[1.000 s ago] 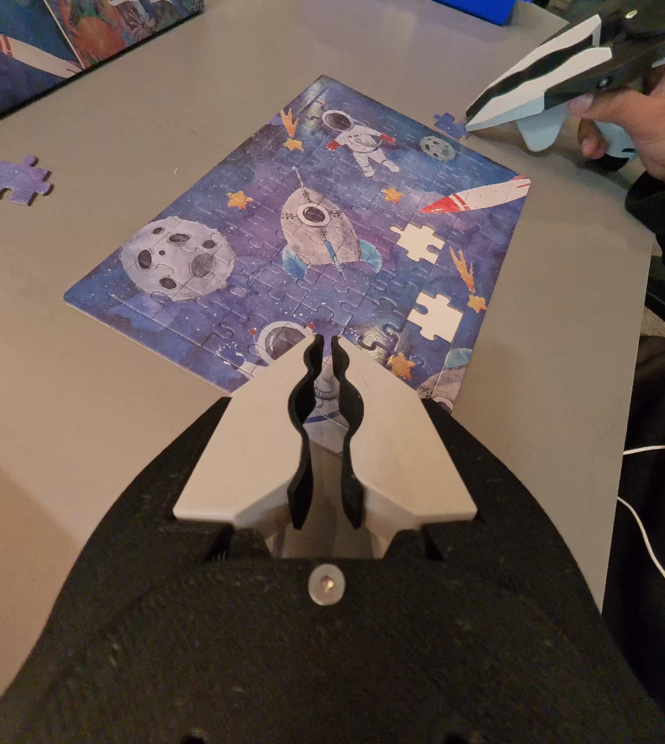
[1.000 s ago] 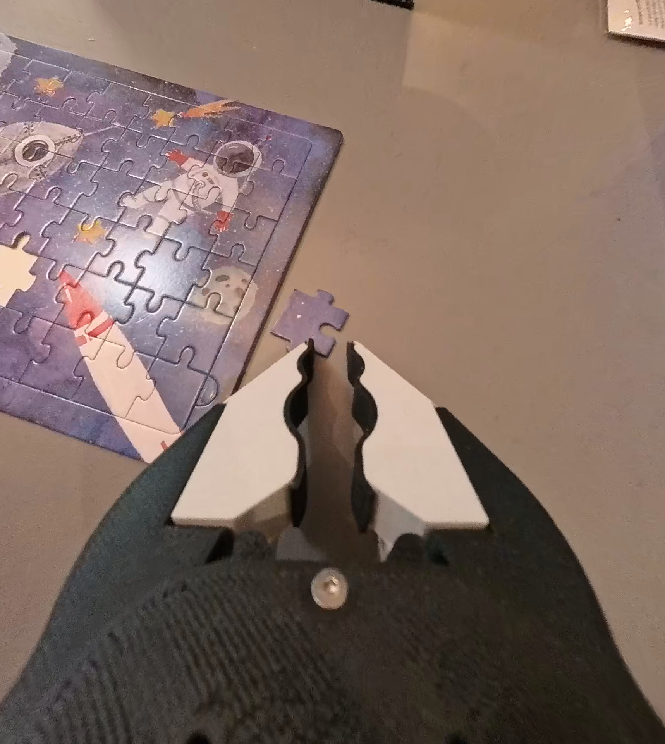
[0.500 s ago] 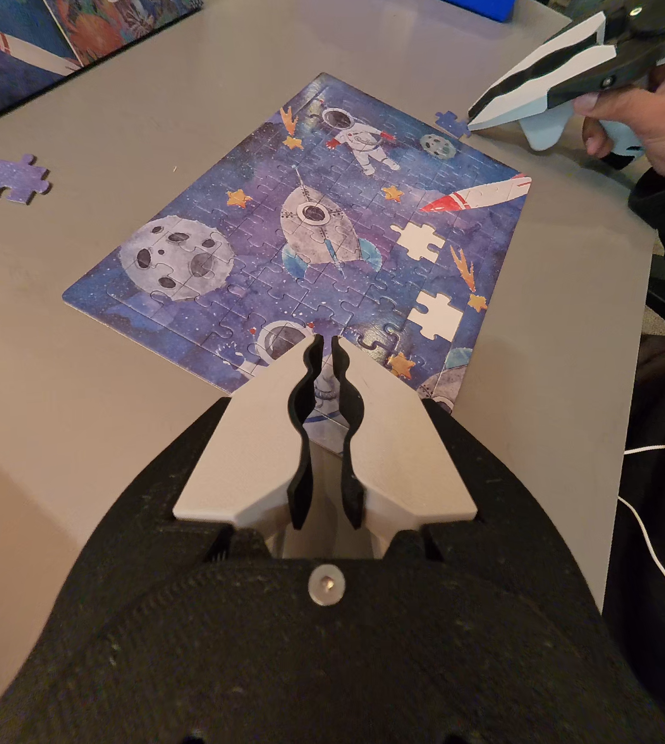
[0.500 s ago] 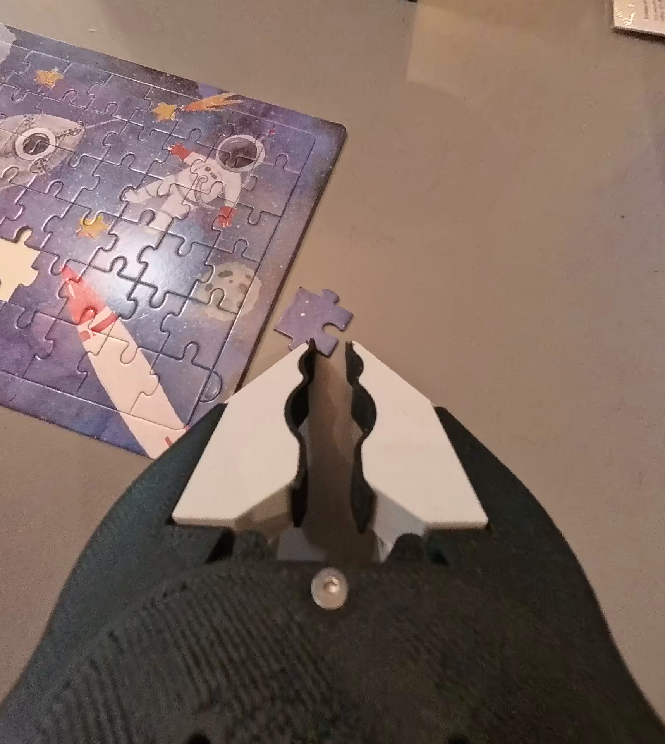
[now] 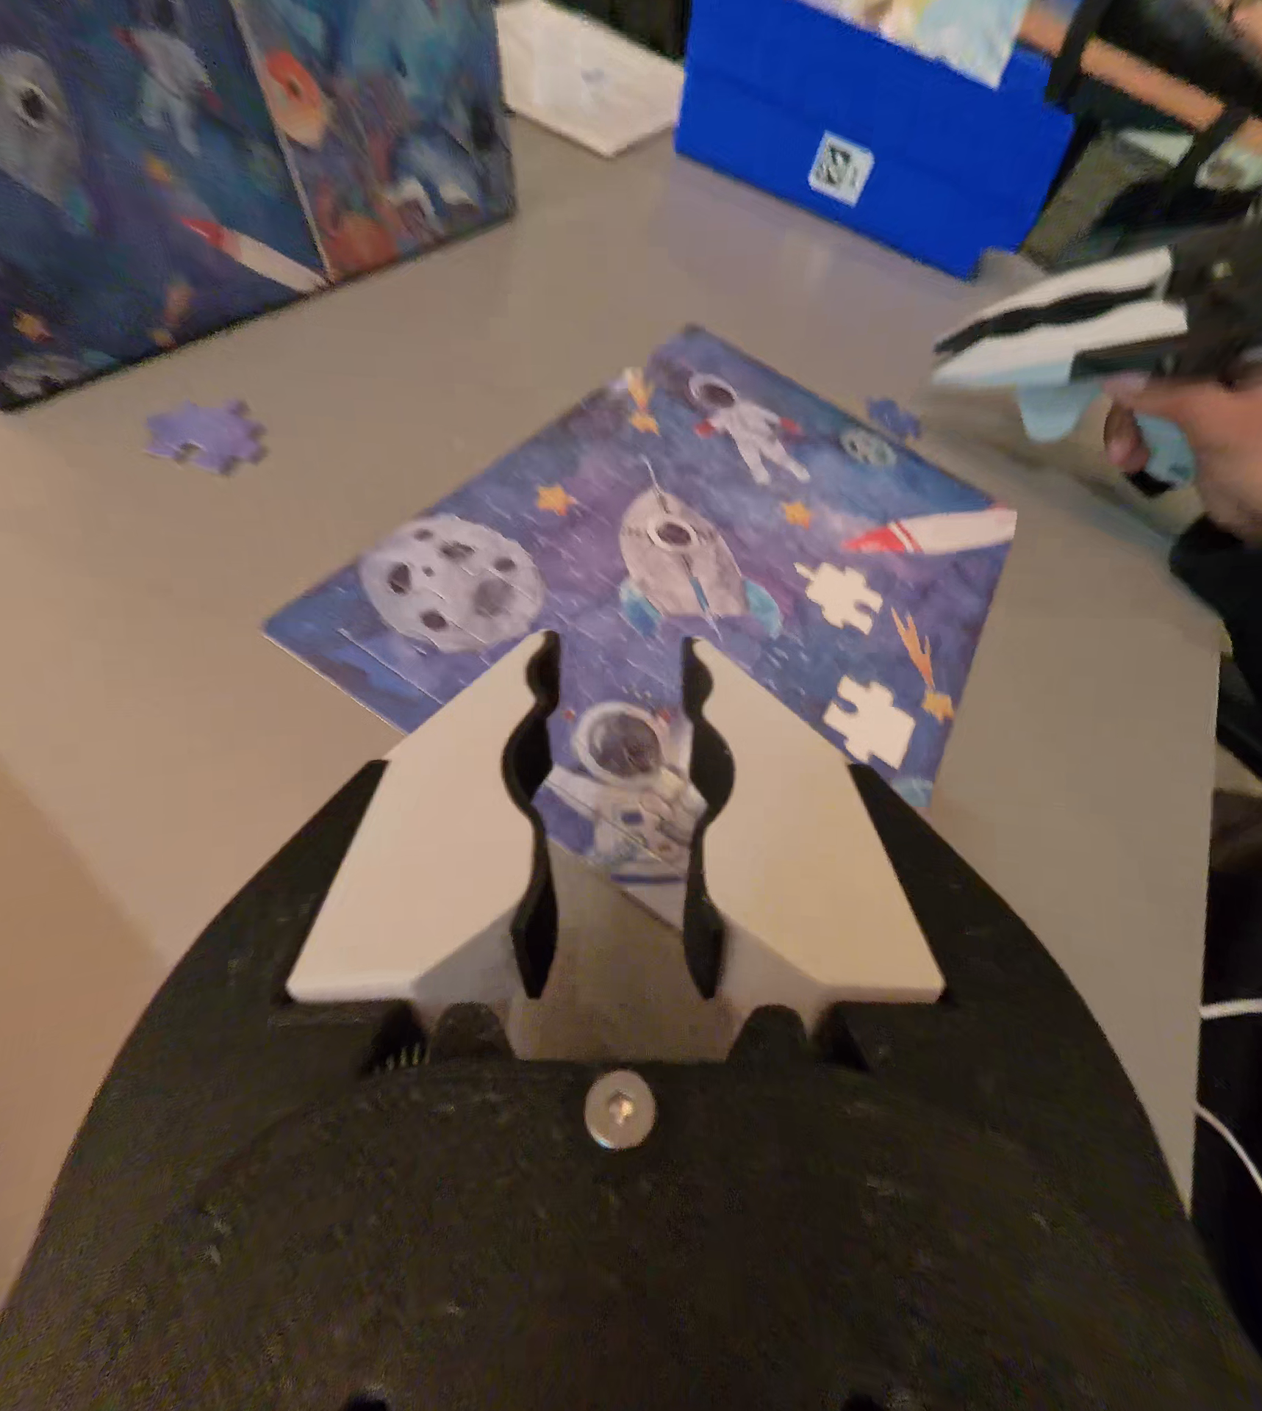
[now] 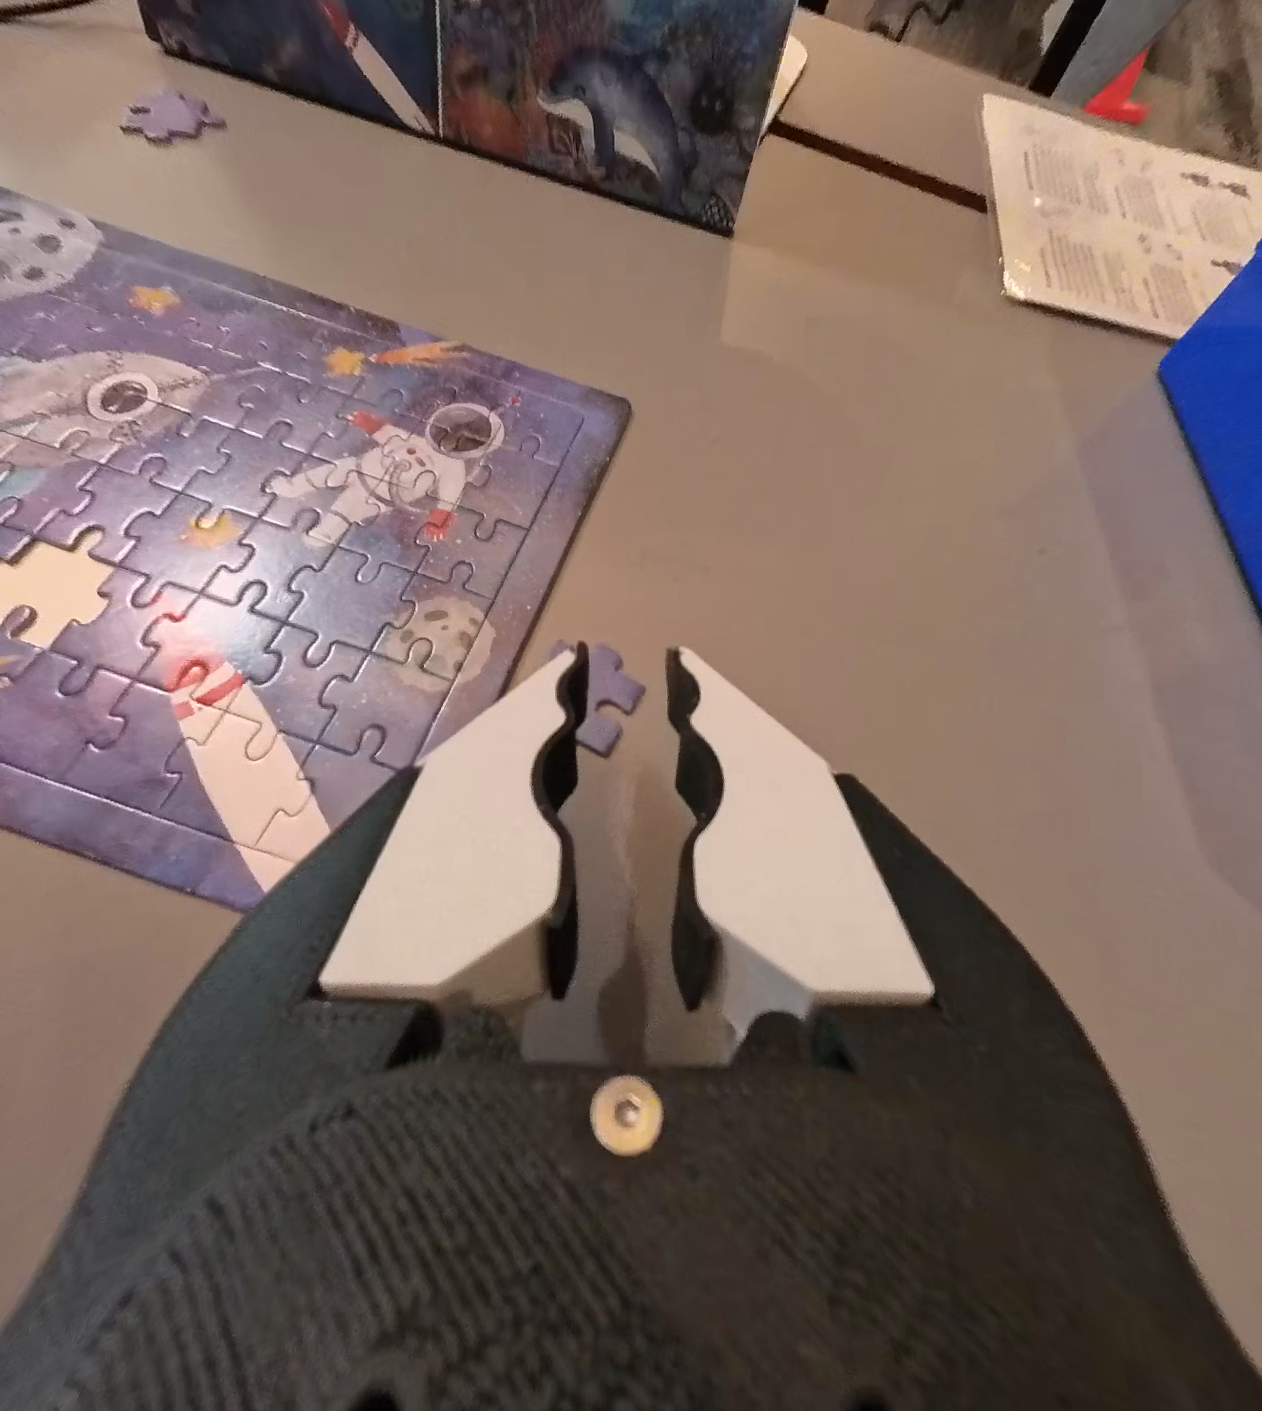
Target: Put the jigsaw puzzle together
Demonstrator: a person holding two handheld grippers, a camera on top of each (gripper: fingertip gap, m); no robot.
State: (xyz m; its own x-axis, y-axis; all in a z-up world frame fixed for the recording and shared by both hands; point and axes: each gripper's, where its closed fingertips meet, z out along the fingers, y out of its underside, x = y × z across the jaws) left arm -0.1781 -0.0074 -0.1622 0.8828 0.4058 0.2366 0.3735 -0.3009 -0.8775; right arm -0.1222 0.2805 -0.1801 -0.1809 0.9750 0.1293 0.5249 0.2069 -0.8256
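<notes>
Right gripper (image 6: 624, 660) lines up on the loose piece (image 6: 608, 702)

Fingers parted and empty, it hovers over the purple piece lying on the bench (image 6: 879, 534) just off the space jigsaw (image 6: 253, 489) at its 4 o'clock corner, likely for one of two gaps (image 5: 837, 595). Left gripper (image 5: 620, 649) hangs open over the near edge.
</notes>
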